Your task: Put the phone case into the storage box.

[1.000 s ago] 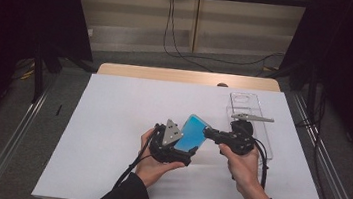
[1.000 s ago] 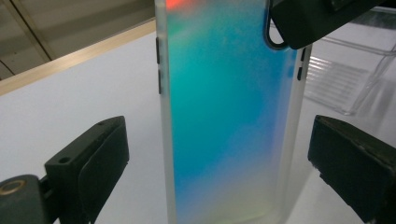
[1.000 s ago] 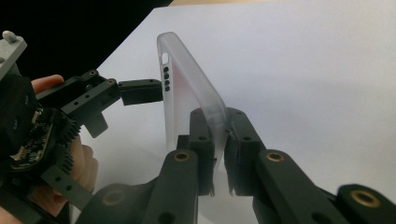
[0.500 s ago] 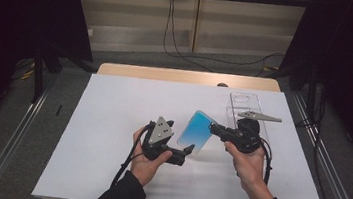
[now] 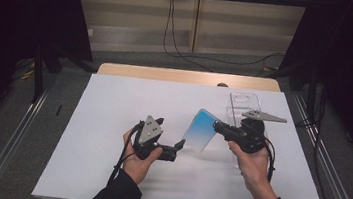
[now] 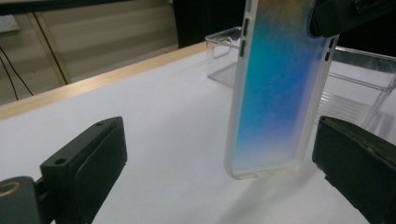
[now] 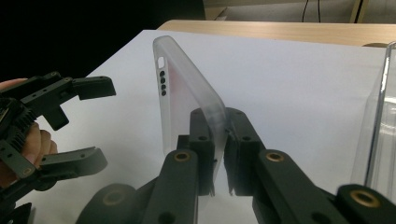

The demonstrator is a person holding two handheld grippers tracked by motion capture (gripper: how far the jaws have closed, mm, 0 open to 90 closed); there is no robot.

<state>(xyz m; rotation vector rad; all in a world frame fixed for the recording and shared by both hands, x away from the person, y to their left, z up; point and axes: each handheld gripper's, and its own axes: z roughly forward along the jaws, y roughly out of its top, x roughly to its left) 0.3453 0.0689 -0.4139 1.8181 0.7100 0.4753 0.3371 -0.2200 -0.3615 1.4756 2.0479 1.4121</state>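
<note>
- Right gripper (image 5: 217, 126) is clenched on one edge of a translucent blue phone case (image 5: 201, 131), holding it up off the white table (image 5: 114, 97).
- Left gripper (image 5: 179, 144) is released, jaws spread wide, its tips just beside the case's lower end; in the left gripper view the case (image 6: 275, 88) hangs between the jaws, nearer the right one, touching neither.
- A clear plastic tray (image 5: 242, 103) sits just behind the right gripper.
- Progress, as a judgement: case lifted and presented; a second grasp by the left gripper remains.
</note>
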